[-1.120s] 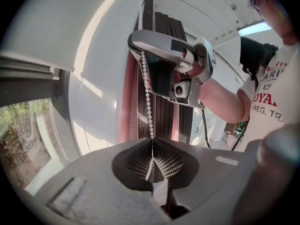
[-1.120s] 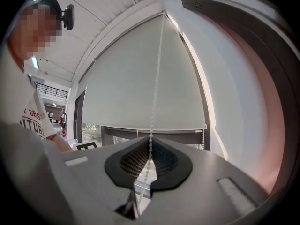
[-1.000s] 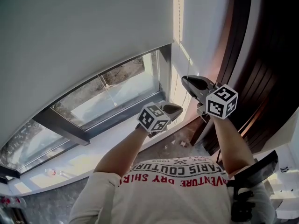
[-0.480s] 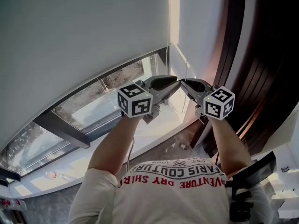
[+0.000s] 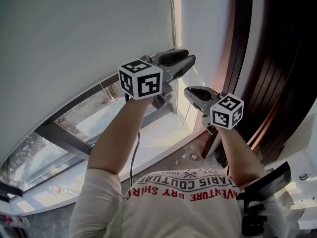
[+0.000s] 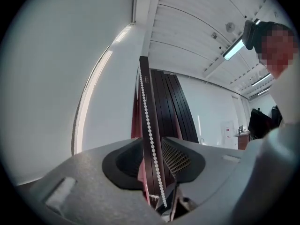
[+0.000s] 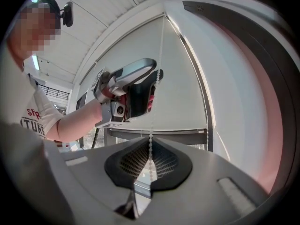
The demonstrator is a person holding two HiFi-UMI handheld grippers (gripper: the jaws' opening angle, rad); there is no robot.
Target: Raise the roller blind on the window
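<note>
The blind point(image 5: 74, 38) covers most of the window at the left. Only a band of glass point(image 5: 106, 115) below its bottom edge is bare, so the raising looks well short of done. The top of the window is out of sight, so I cannot say how much is left to roll up. More pulls on the bead chain point(image 6: 149, 125) are probably needed.

The left gripper point(image 5: 187, 59) is held high beside the blind's right edge, above the other one. Its jaws have just been opening and stand apart. The chain runs up through the gap between them, but neither pad presses on it, so this gripper has let go.

Lower and a little to the right, the right gripper point(image 5: 187, 91) is clenched on the same chain. The beads come down from beside the left gripper and vanish between its closed jaws. The left one seems placed to take a fresh hold higher up while the right holds the chain.
</note>
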